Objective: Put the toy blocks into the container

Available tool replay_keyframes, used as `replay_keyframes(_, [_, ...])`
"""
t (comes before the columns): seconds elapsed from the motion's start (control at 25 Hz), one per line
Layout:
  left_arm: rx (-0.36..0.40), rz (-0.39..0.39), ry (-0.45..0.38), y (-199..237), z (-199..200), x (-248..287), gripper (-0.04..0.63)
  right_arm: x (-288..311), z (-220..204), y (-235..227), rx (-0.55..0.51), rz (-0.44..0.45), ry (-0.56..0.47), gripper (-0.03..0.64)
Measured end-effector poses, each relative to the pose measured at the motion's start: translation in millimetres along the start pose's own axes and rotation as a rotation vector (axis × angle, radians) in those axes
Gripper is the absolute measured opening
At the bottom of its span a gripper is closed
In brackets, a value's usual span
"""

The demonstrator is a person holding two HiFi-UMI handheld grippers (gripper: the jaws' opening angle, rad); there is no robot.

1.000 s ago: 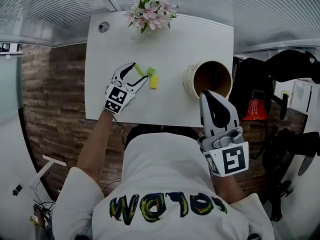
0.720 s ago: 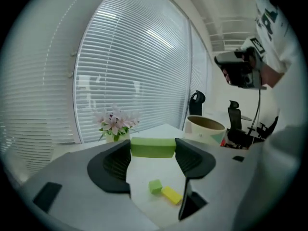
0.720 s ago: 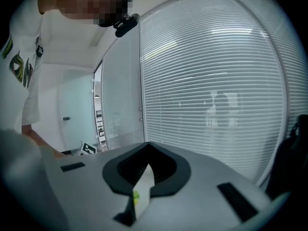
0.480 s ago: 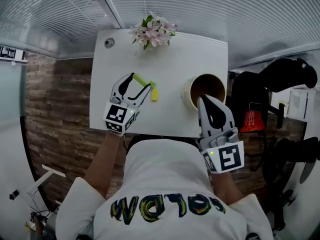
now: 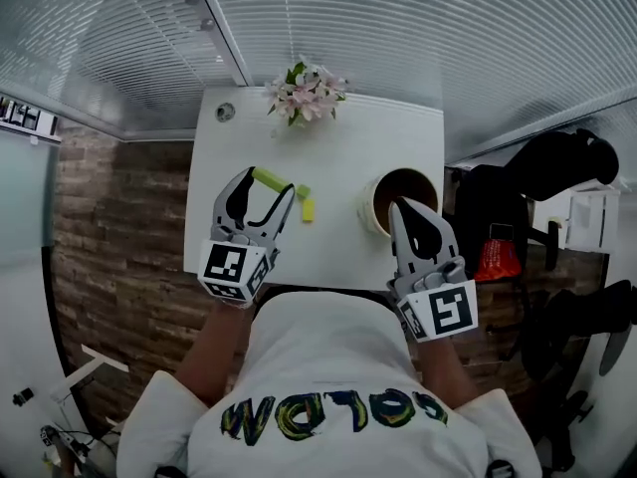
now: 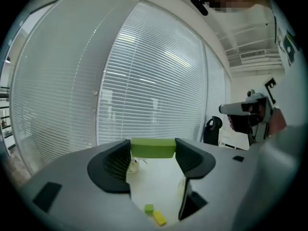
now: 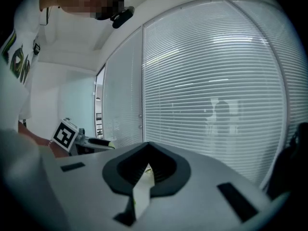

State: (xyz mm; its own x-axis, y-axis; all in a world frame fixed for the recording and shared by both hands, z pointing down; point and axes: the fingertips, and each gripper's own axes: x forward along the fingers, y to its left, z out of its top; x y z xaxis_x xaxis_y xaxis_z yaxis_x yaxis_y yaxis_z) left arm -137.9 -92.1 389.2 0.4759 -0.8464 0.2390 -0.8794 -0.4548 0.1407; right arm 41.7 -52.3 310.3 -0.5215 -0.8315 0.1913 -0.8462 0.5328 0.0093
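my left gripper (image 5: 267, 181) is clenched on a long green block (image 6: 153, 147). the block lies crosswise between the two jaws, near their tips, and is held up off the white worktop (image 5: 358, 137). in the left gripper view i see it end to end between the dark pads, with the worktop below.

two more blocks lie on the worktop just past that gripper: a small green block (image 5: 304, 192) and a yellow block (image 5: 308, 209). they sit close together, touching or nearly so, the yellow one nearer to me. in the left gripper view both show low down between my jaws, well under the block i hold.

the container (image 5: 370, 205), a round tub with a pale wall and a brown inside, stands on the right part of the worktop, apart from the loose blocks. i cannot see any block inside it from the head view.

my right gripper (image 7: 147, 148) has its jaws pressed together with nothing between them. in the head view its tip shows against the near rim of the container; whether it touches i cannot tell.

a bunch of pink flowers (image 5: 307, 93) stands at the far edge of the worktop, and there is a round hole (image 5: 225, 112) at the far left corner.
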Motion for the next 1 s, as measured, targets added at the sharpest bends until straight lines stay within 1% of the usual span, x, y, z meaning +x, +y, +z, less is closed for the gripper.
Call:
replay_keyframes(0.16, [-0.007, 0.050, -0.042, -4, 29, -13, 0.299, -2, 7, -2, -0.004, -0.004, -0.011, 0.008])
replay_keyframes(0.32, [0.001, 0.039, -0.055, -10, 36, -13, 0.299, -5, 8, -5, -0.006, -0.015, -0.015, 0.008])
replay_keyframes(0.6, [0.006, -0.033, -0.050, -38, 38, -1, 0.299, -24, 0, -25, 0.005, -0.083, -0.002, 0.008])
replay_keyframes(1.0, [0.027, -0.198, -0.032, -102, 36, 32, 0.299, -65, -11, -59, 0.024, -0.218, 0.010, 0.006])
